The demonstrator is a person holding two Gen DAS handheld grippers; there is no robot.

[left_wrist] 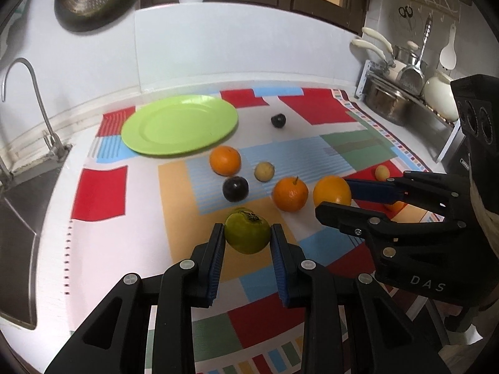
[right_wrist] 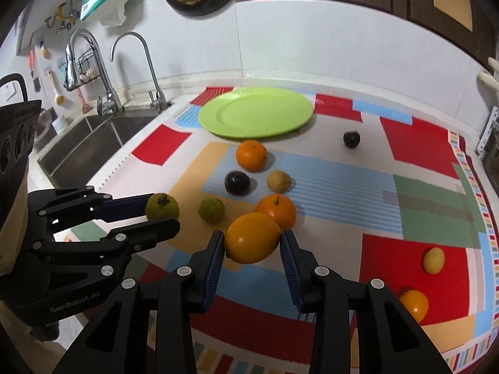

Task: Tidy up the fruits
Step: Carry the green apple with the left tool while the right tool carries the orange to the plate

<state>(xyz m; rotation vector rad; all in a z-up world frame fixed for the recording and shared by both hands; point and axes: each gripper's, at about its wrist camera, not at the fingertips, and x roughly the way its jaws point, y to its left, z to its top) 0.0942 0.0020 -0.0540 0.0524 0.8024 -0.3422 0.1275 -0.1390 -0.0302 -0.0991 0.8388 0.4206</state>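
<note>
My left gripper [left_wrist: 248, 233] is shut on a green fruit [left_wrist: 247, 233] and holds it above the patterned cloth; it also shows in the right wrist view [right_wrist: 162, 207]. My right gripper [right_wrist: 252, 240] is shut on a yellow-orange citrus [right_wrist: 252, 237], also seen in the left wrist view [left_wrist: 332, 190]. An empty green plate [left_wrist: 179, 124] [right_wrist: 255, 112] lies at the back. On the cloth lie two oranges [right_wrist: 251, 155] [right_wrist: 277, 210], two dark plums [right_wrist: 237, 182] [right_wrist: 351, 139], a small yellow fruit [right_wrist: 278, 181] and a green lime [right_wrist: 212, 210].
A sink [right_wrist: 84, 137] with taps [right_wrist: 103, 71] lies left of the cloth. Pots and utensils [left_wrist: 405, 74] stand on a rack at the right. A small yellow fruit [right_wrist: 433, 260] and an orange [right_wrist: 414, 304] lie on the cloth at the near right.
</note>
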